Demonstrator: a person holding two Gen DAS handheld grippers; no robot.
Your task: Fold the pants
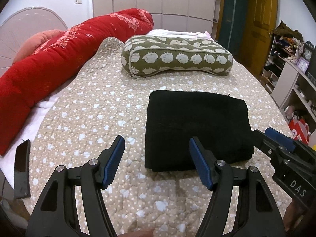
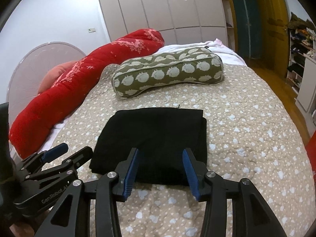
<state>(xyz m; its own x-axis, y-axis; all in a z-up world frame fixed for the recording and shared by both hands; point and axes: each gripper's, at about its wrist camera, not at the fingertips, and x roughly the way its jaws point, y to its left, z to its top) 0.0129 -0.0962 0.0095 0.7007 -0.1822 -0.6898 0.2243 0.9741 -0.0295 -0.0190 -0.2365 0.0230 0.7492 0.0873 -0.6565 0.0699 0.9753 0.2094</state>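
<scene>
A bed [image 1: 102, 106] covered by a beige quilt with pale hearts fills the frame. Directly on it are seen black folded pants [image 1: 197, 128] at centre right, an olive patterned pillow [image 1: 175, 56] above them, a red bolster [image 1: 65, 53] at upper left, and a dark phone [image 1: 21, 167] at the lower left edge.

Dim indoor light, heavy fisheye bending, edges perhaps slightly soft

black pants [image 2: 154, 138], folded compact, flat on quilt [image 2: 246, 128]
</scene>
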